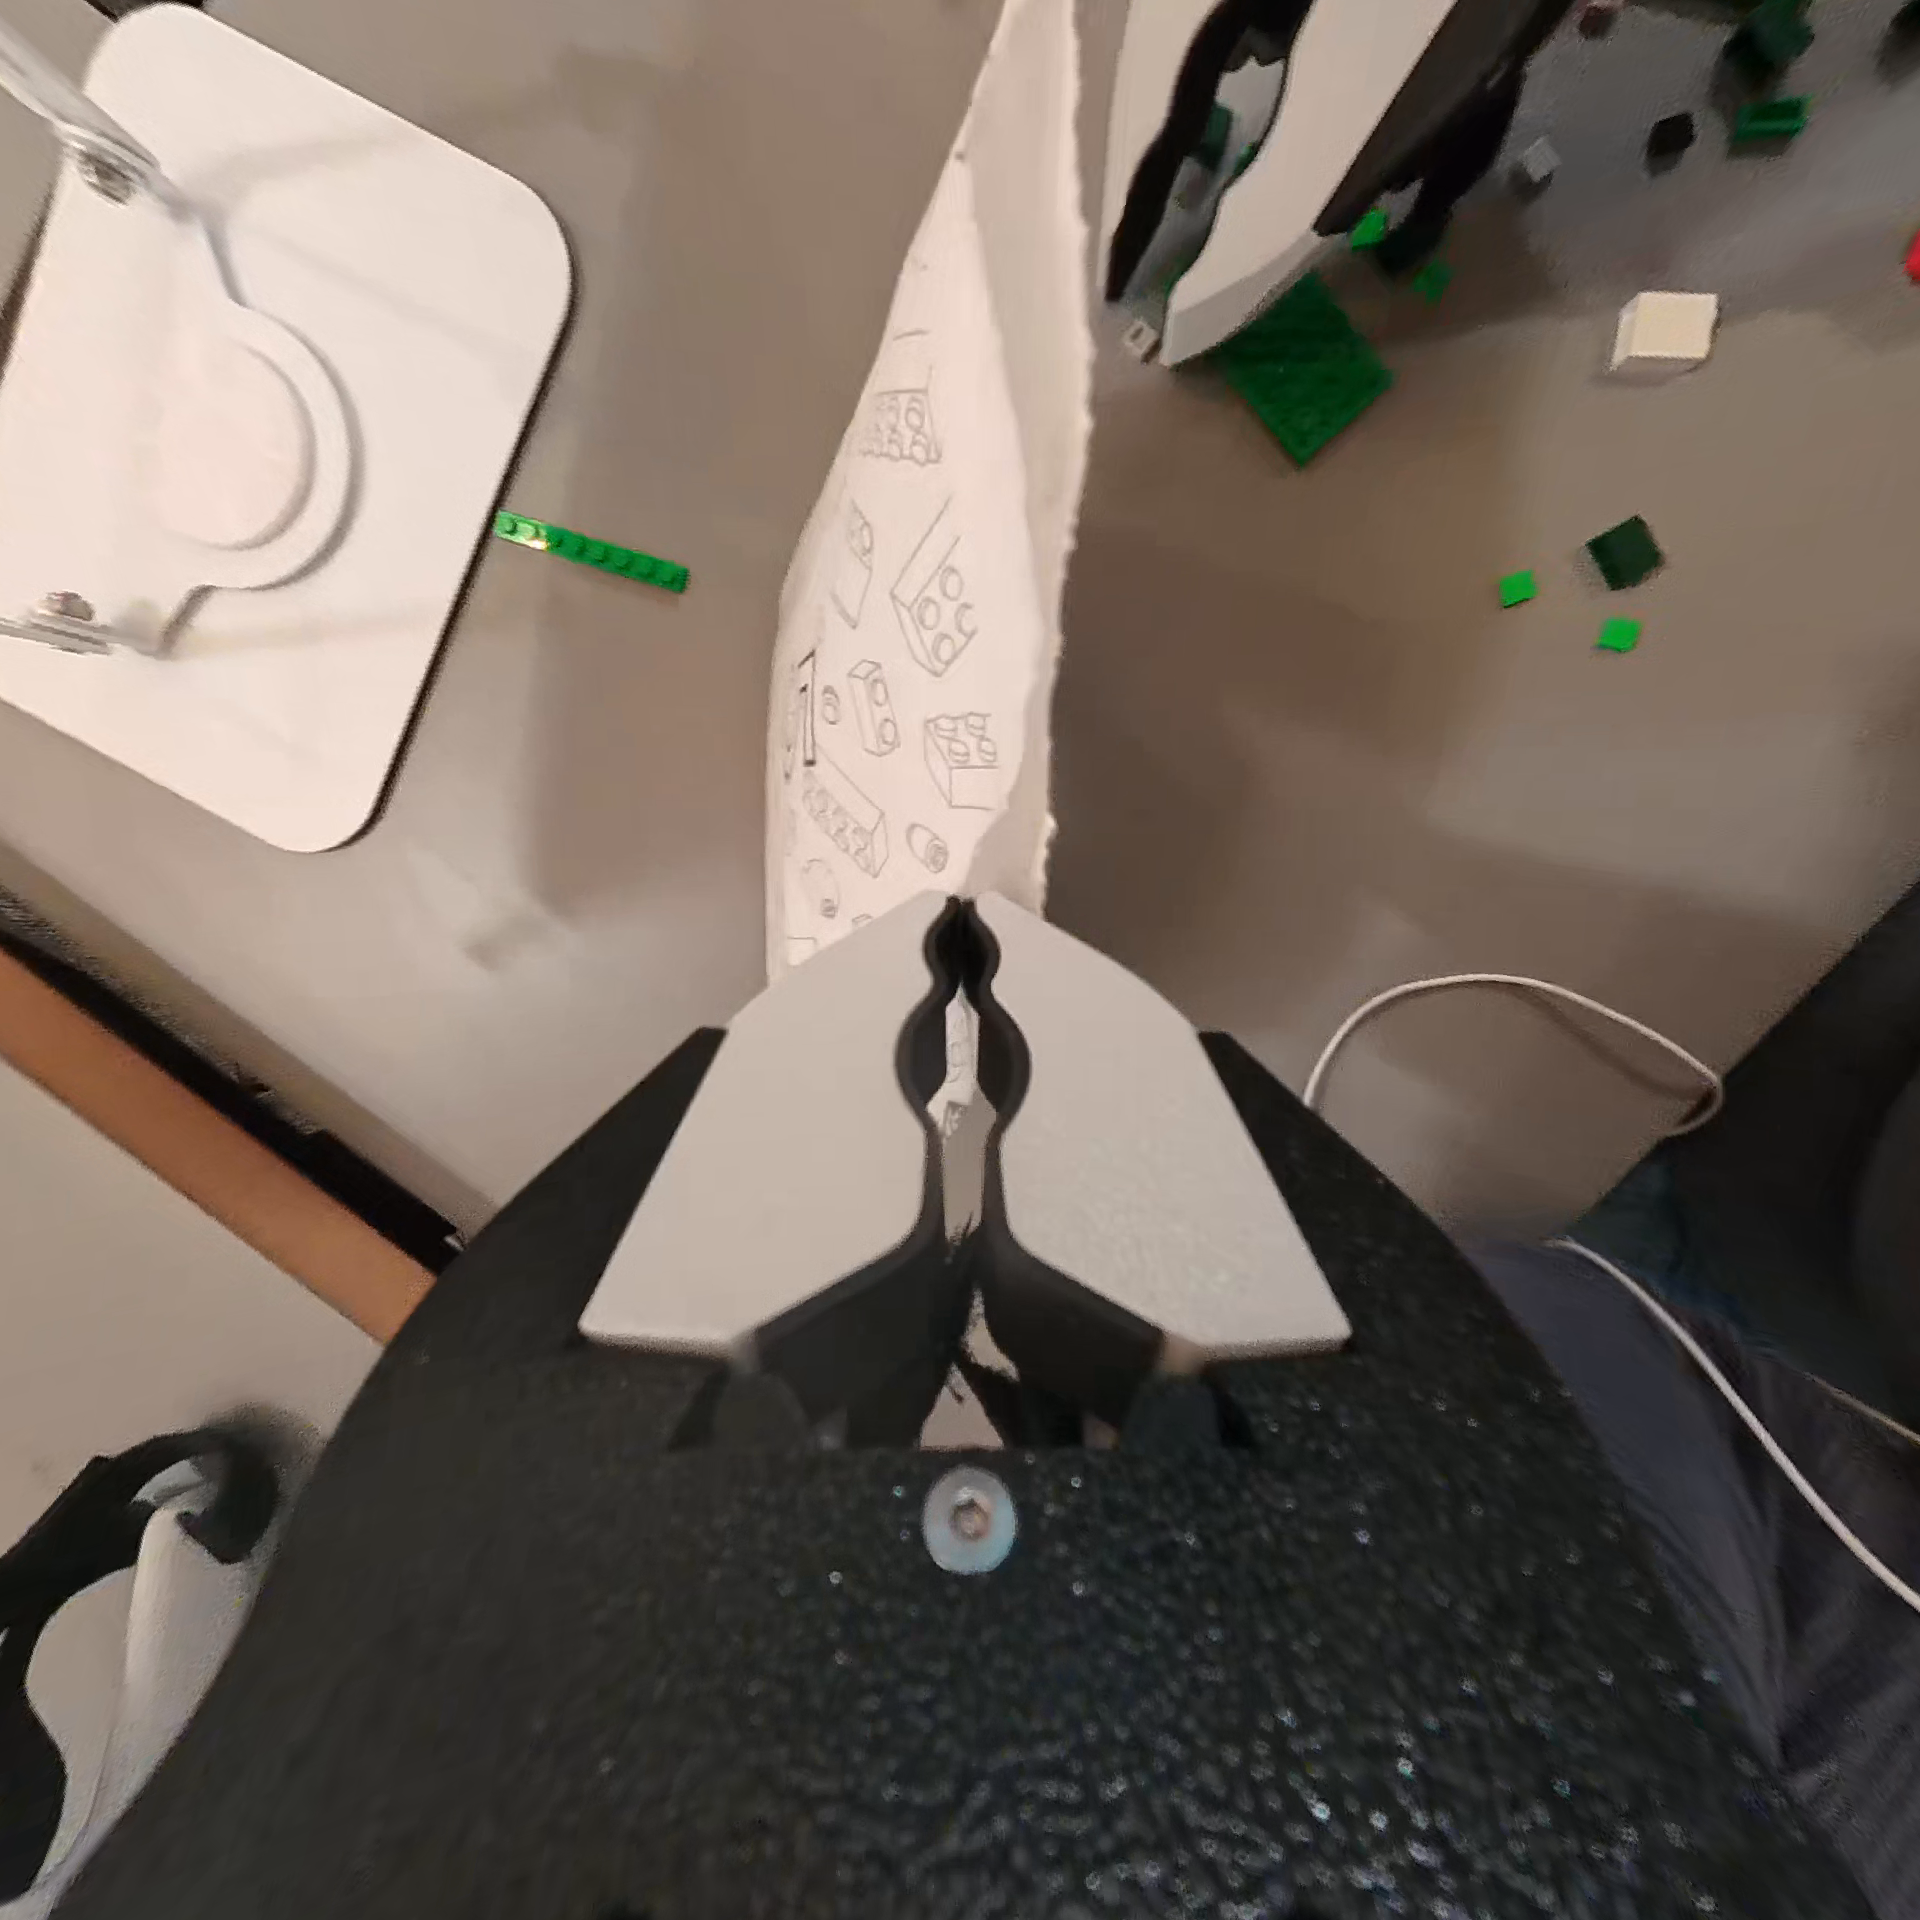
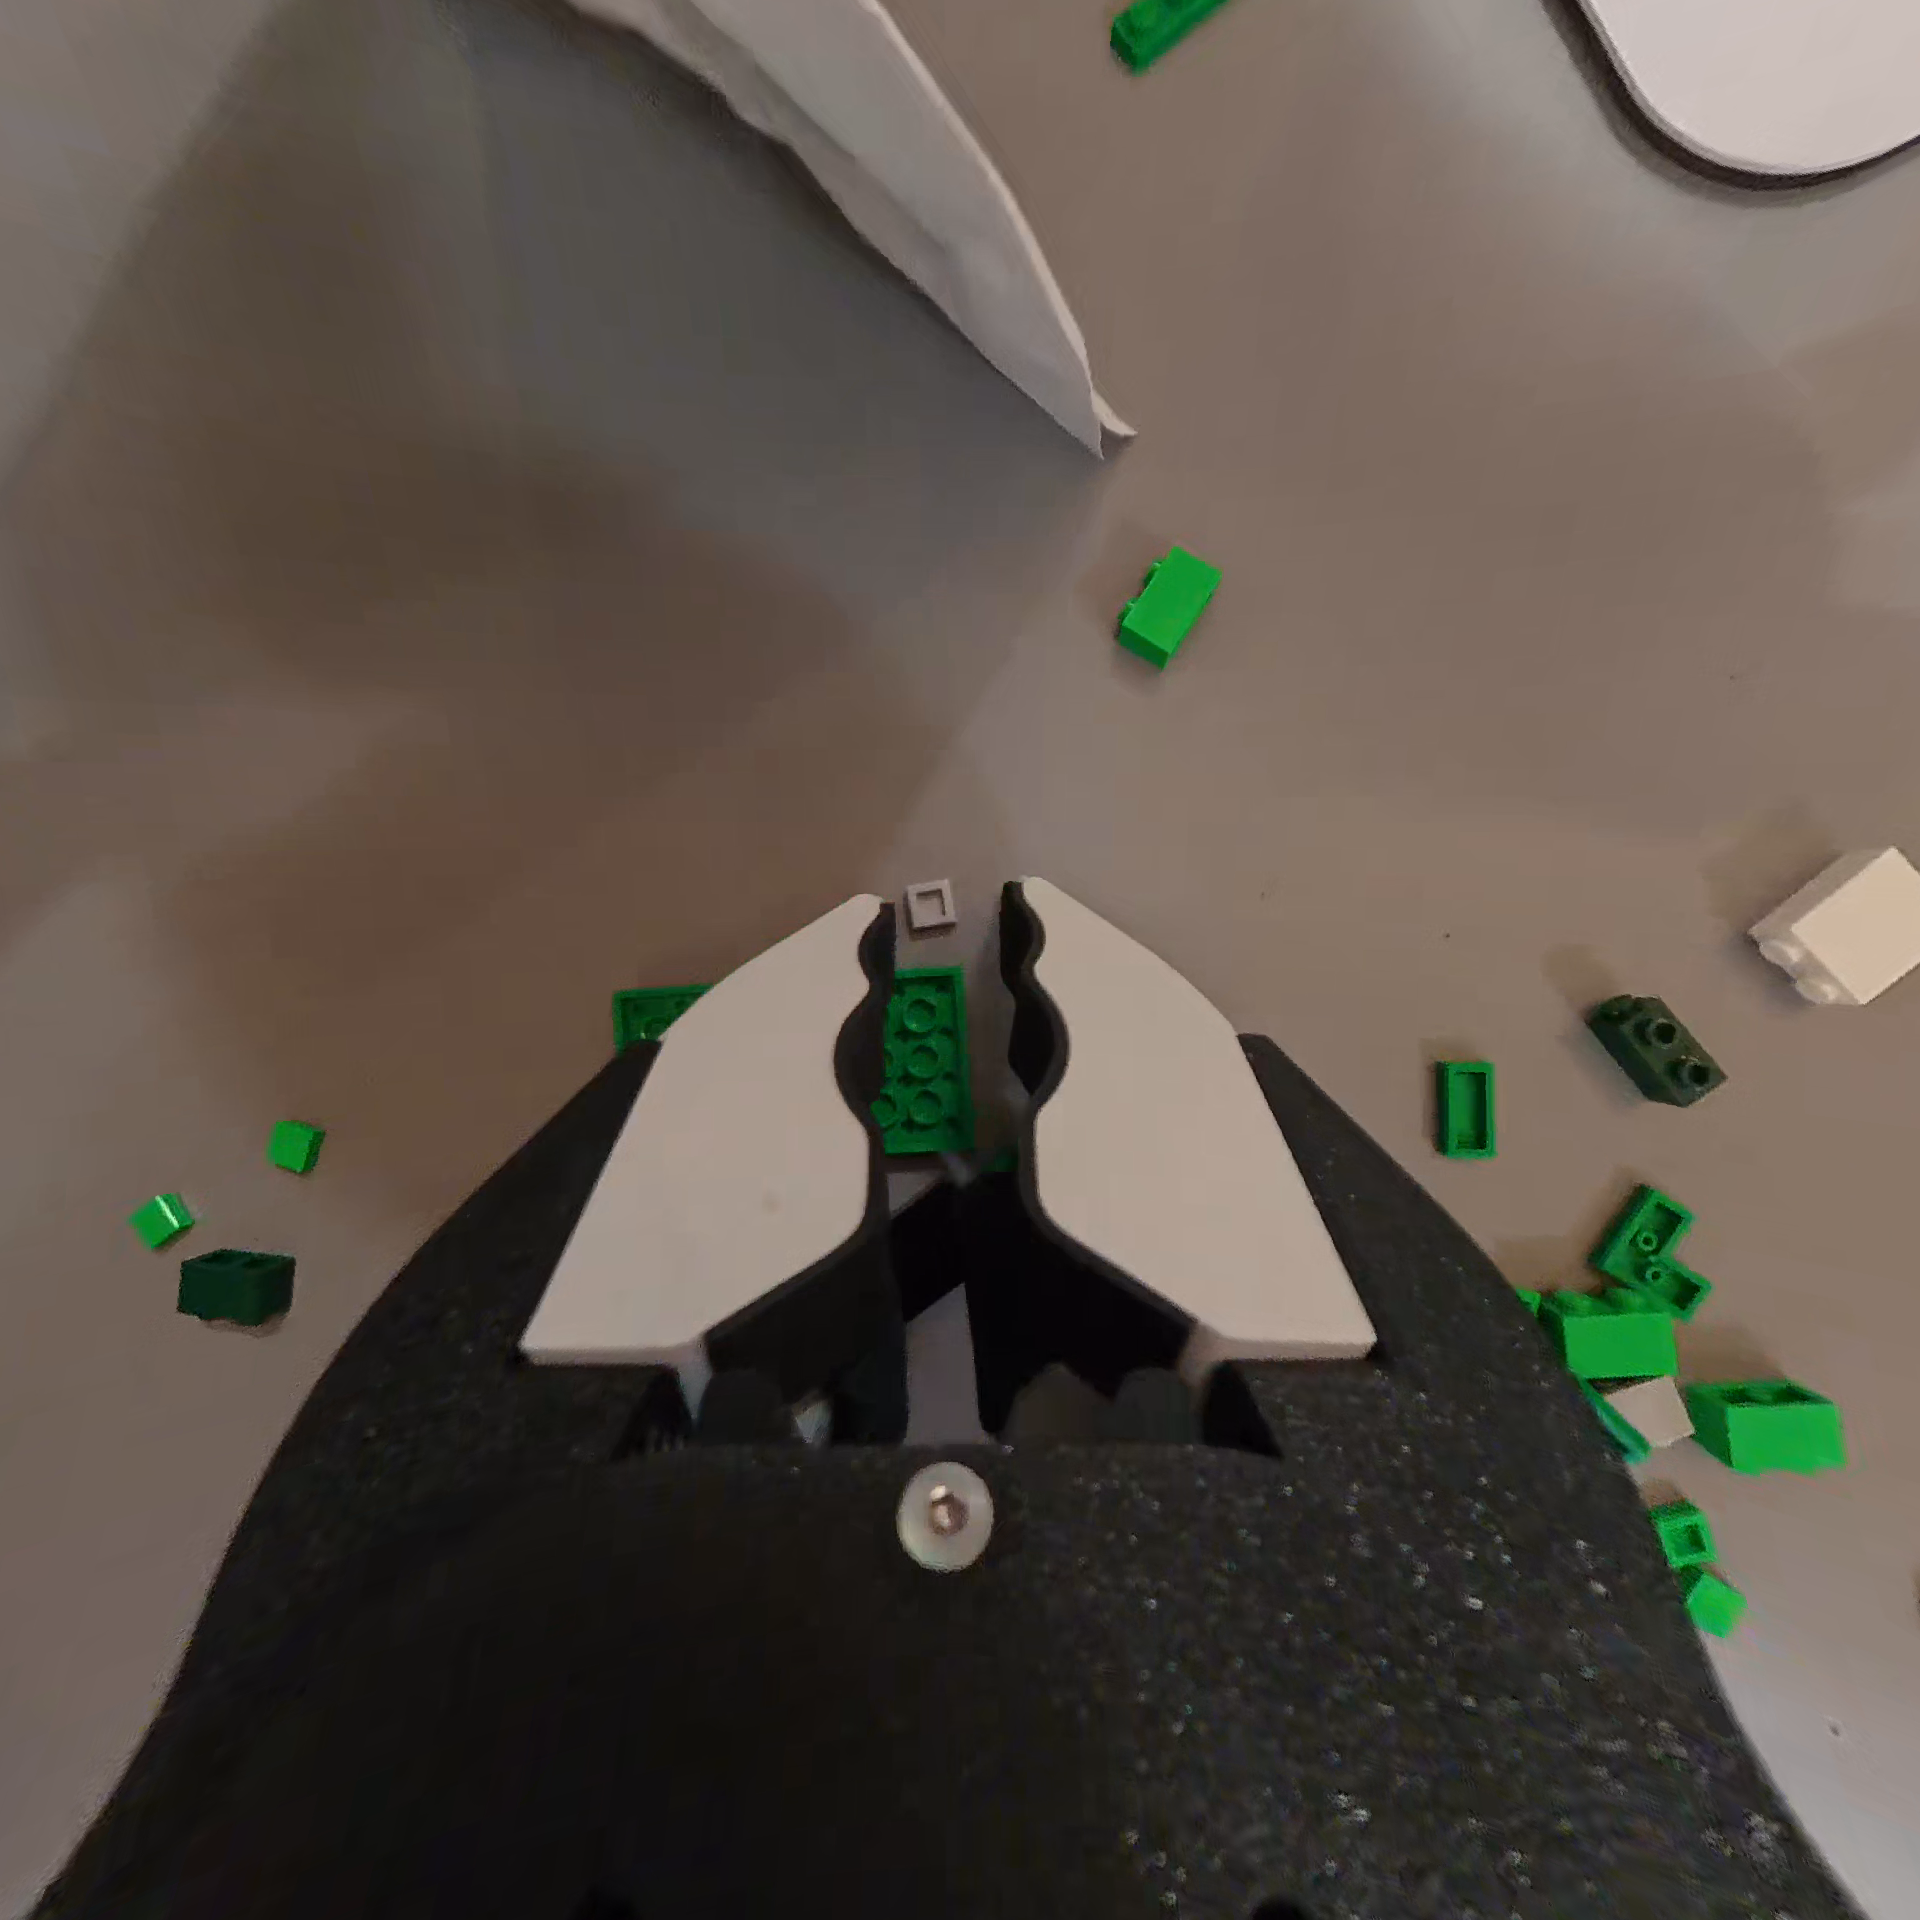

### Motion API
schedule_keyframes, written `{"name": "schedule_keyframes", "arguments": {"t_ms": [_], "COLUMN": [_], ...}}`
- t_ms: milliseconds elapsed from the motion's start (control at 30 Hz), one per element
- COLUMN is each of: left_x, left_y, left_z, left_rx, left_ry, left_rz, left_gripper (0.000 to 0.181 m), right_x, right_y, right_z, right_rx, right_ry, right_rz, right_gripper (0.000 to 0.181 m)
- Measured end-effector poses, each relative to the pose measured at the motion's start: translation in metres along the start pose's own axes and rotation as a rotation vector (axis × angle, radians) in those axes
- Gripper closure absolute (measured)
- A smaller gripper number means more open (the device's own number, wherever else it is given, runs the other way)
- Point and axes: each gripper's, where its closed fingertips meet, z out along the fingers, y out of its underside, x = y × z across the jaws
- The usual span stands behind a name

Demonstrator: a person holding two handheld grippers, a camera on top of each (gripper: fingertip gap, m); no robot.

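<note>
Paper bag (image 1: 935,582), white and printed with line drawings of building bricks, is pinched at its near end between the tips of the left claw (image 1: 961,920), whose jaws are pressed together on it; from there the bag stretches away above the grey worktop (image 1: 1351,779), its far edge torn and ragged. A white cable (image 1: 1507,997) loops just right of that claw, beside dark blue cloth at the frame's edge. Farther out lie two small bright green tiles (image 1: 1517,590) and a dark green brick (image 1: 1624,551). To the left a long thin green plate (image 1: 592,551) lies with one end touching a white rounded-square stand base (image 1: 436,343). Beyond the bag a white brick (image 1: 1662,330) sits near the right claw (image 1: 1226,270), which hovers over a green studded plate (image 1: 1309,374).

In the right wrist view the right claw (image 2: 948,904) has its jaws apart, holding nothing, directly above that green studded plate (image 2: 923,1060); a small grey tile (image 2: 930,902) lies between its tips on the worktop. Loose green bricks (image 2: 1621,1340) cluster to its right, a single green brick (image 2: 1169,606) lies ahead, and the bag's pointed end (image 2: 935,208) hangs beyond.
</note>
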Motion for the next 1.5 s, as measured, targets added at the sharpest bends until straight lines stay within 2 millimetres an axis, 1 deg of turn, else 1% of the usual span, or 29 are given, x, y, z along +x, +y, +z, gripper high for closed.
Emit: {"name": "schedule_keyframes", "arguments": {"t_ms": [67,100,200,267,300,333,400,467,500,533,567,600,633,700,800,900,1033,1100,1200,1300,1367,1500], "left_x": [-0.004,-0.007,-0.012,-0.015,-0.015,-0.015,-0.014,-0.013,-0.012,-0.01,-0.008,-0.007,-0.006,-0.005,-0.004,-0.002,-0.001,-0.001,-0.001,0.0,0.003,0.005], "left_y": [-0.002,-0.004,-0.004,-0.006,-0.007,-0.008,-0.009,-0.01,-0.011,-0.012,-0.013,-0.013,-0.014,-0.016,-0.019,-0.02,-0.022,-0.023,-0.024,-0.025,-0.026,-0.03], "left_z": [-0.001,-0.003,-0.006,-0.008,-0.008,-0.009,-0.009,-0.008,-0.008,-0.007,-0.006,-0.006,-0.006,-0.006,-0.007,-0.008,-0.009,-0.008,-0.007,-0.007,-0.007,-0.006], "left_rx": [0.012,0.026,0.053,0.07,0.078,0.085,0.095,0.095,0.094,0.094,0.094,0.094,0.093,0.099,0.111,0.125,0.135,0.132,0.128,0.128,0.131,0.128], "left_ry": [-0.005,-0.012,-0.049,-0.068,-0.068,-0.068,-0.059,-0.054,-0.047,-0.038,-0.029,-0.026,-0.023,-0.027,-0.026,-0.012,-0.012,-0.014,-0.018,-0.015,-0.005,-0.013], "left_rz": [-0.006,-0.004,0.002,0.007,0.015,0.02,0.02,0.024,0.03,0.038,0.05,0.062,0.071,0.084,0.096,0.104,0.116,0.118,0.125,0.129,0.146,0.166], "left_gripper": [0.181,0.181,0.181,0.181,0.181,0.181,0.181,0.181,0.181,0.181,0.181,0.181,0.181,0.181,0.181,0.181,0.181,0.181,0.181,0.181,0.181,0.181], "right_x": [0.0,-0.002,-0.004,-0.002,-0.004,-0.007,-0.018,-0.035,-0.047,-0.061,-0.074,-0.084,-0.09,-0.094,-0.094,-0.083,-0.081,-0.08,-0.079,-0.078,-0.073,-0.067], "right_y": [0.0,0.0,0.001,0.0,-0.007,-0.018,-0.05,-0.089,-0.107,-0.122,-0.133,-0.142,-0.148,-0.153,-0.154,-0.151,-0.147,-0.145,-0.143,-0.139,-0.137,-0.135], "right_z": [0.002,0.002,0.001,-0.005,-0.014,-0.026,-0.061,-0.1,-0.116,-0.126,-0.129,-0.127,-0.122,-0.104,-0.083,-0.076,-0.073,-0.074,-0.074,-0.085,-0.092,-0.091], "right_rx": [-0.018,-0.028,-0.039,-0.027,0.017,0.083,0.251,0.448,0.538,0.601,0.63,0.635,0.62,0.55,0.469,0.421,0.403,0.401,0.399,0.411,0.417,0.397], "right_ry": [0.0,-0.011,-0.007,0.042,0.065,0.081,0.129,0.179,0.184,0.172,0.158,0.159,0.177,0.206,0.23,0.304,0.285,0.281,0.275,0.288,0.307,0.318], "right_rz": [-0.012,-0.02,-0.047,-0.081,-0.088,-0.088,-0.108,-0.161,-0.193,-0.23,-0.27,-0.315,-0.361,-0.435,-0.478,-0.487,-0.449,-0.432,-0.418,-0.401,-0.383,-0.375], "right_gripper": [0.167,0.173,0.174,0.174,0.174,0.174,0.174,0.174,0.174,0.174,0.174,0.174,0.174,0.174,0.174,0.174,0.173,0.165,0.162,0.163,0.164,0.163]}}
